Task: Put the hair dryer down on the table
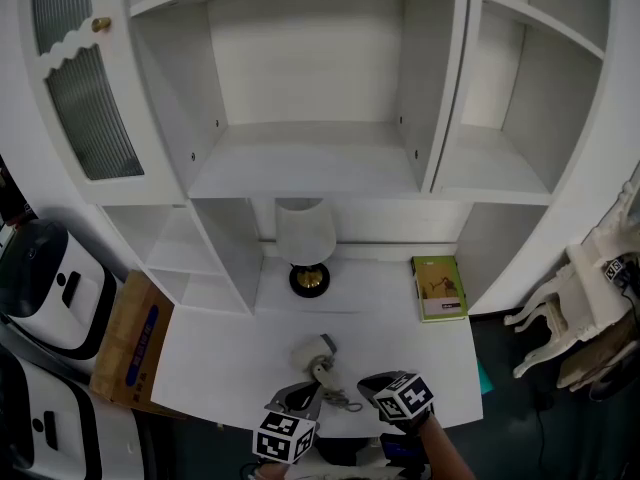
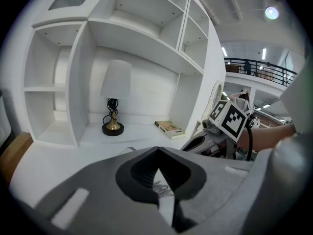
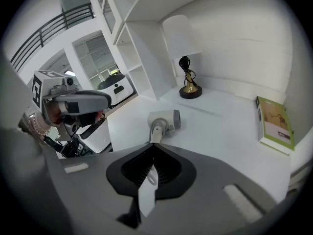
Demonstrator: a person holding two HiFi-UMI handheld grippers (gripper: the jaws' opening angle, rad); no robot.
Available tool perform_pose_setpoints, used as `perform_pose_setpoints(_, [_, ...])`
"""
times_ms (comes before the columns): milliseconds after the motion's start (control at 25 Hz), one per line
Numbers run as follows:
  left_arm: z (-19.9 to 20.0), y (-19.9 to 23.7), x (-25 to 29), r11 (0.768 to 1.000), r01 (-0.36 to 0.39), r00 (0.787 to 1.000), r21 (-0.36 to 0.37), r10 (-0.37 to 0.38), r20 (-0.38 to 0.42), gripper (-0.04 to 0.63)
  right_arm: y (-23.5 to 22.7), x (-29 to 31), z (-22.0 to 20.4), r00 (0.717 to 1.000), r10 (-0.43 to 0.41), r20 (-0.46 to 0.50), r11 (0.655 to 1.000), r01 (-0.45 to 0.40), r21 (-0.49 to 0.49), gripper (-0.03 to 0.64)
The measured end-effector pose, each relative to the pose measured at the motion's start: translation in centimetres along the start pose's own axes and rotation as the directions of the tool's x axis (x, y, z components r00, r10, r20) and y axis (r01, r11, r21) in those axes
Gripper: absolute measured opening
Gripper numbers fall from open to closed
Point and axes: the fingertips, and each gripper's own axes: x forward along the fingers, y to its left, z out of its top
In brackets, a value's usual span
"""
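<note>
The white hair dryer [image 1: 313,353] lies on the white table [image 1: 220,353], its cord [image 1: 343,399] curled toward the front edge. In the right gripper view the hair dryer [image 3: 164,121] rests just beyond my right gripper [image 3: 151,150], handle pointing at the jaws, which are shut with nothing between them. My left gripper [image 1: 300,396] hovers at the front edge left of the cord, and its jaws meet at the tip, shut and empty [image 2: 157,152]. A bit of cord [image 2: 159,186] shows through its jaw window. The right gripper [image 1: 375,388] sits to the cord's right.
A table lamp [image 1: 306,243] stands at the back of the table and a green book [image 1: 439,288] lies at the back right. White shelving [image 1: 310,158] rises behind. A cardboard box [image 1: 128,338] and white machines [image 1: 45,288] are left; a white chair [image 1: 570,308] is right.
</note>
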Motion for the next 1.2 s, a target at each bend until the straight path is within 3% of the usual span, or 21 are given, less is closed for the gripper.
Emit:
perform_pose_setpoints(600, [0.9, -0.9, 0.5, 1.0, -0.016, 1.0, -0.001, 0.017, 0.023, 0.0, 0.0, -1.8, 0.9, 0.998, 0.004, 0.068, 0.999, -0.007, 0.032, 0.029])
perform_pose_setpoints(1200, [3.2, -2.8, 0.9, 1.0, 0.005, 0.997, 0.03, -0.008, 0.077, 0.0, 1.8, -5.0, 5.0, 0.985, 0.026, 0.173, 0.999, -0.018, -0.045, 0.029])
